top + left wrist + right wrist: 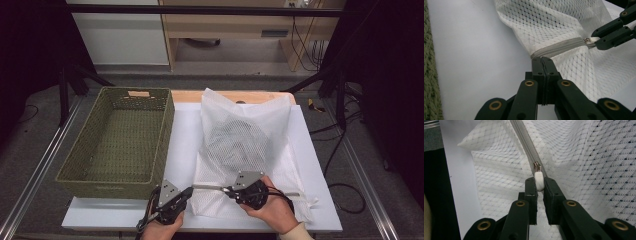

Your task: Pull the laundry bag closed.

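Zipping mesh laundry bag [245, 145] near counter [310, 150] front edge: left tool [543, 59] clamped shut on zipper end [535, 54]; right tool [539, 183] pinching white pull tab [539, 180]. Keep zipper track [524, 137] taut, draw pull straight along it.

**Setting: lab recording station**

The white rectangular work table [320, 200] sits inside a black metal frame [200, 10] hung with dark curtains [30, 50] on both sides. Black cables [305, 45] trail over the grey floor [30, 160] and hang behind a pale wooden bench [225, 25]. A white cabinet [120, 35] stands at the back. Bare, staged surface; a fixed rig, not a domestic room.
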The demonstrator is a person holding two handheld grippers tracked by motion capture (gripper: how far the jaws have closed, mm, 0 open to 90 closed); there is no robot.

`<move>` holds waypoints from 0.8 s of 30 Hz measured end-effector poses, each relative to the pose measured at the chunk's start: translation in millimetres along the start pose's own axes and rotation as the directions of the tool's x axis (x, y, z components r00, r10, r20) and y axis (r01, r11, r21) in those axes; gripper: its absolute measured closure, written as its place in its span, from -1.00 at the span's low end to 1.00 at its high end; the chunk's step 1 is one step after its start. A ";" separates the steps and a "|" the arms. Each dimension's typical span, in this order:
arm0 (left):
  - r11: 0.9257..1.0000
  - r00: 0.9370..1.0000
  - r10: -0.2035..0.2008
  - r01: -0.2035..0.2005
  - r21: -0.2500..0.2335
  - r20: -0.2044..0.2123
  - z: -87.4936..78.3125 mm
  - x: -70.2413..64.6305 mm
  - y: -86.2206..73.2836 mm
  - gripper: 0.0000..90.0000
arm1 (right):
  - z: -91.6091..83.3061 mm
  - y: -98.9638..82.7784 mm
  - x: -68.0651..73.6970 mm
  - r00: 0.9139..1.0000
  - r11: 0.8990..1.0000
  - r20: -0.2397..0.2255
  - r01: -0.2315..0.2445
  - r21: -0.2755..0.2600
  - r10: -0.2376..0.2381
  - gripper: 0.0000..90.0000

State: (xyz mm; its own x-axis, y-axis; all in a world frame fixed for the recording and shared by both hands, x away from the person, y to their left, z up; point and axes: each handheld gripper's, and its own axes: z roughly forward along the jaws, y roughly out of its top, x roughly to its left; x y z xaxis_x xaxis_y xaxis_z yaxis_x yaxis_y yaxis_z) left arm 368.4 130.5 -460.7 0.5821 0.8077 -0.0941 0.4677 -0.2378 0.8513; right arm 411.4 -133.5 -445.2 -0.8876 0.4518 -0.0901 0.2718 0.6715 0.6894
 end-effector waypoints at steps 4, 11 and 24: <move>1.000 1.000 0.002 -0.002 0.003 -0.001 -0.5 1.0 -0.1 1.00 | -1.7 -2.1 -0.3 1.000 1.000 0.006 0.003 0.005 -0.003 0.82; 1.000 1.000 0.003 -0.003 0.004 0.000 0.1 -0.3 -0.6 1.00 | -3.5 -4.7 -1.6 1.000 1.000 0.009 0.000 0.003 0.000 0.82; 1.000 1.000 0.004 -0.004 0.008 -0.001 0.3 -0.3 -0.6 1.00 | -7.9 -12.0 -3.8 1.000 1.000 0.011 -0.002 0.006 0.002 0.82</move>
State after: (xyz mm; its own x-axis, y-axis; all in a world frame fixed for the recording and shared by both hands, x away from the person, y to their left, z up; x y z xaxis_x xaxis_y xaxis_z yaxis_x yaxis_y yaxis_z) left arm 368.2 130.2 -461.4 0.5832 0.8073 -0.0898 0.4704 -0.2455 0.8476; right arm 408.5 -147.9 -447.5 -0.8828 0.4596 -0.0970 0.2757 0.6742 0.6852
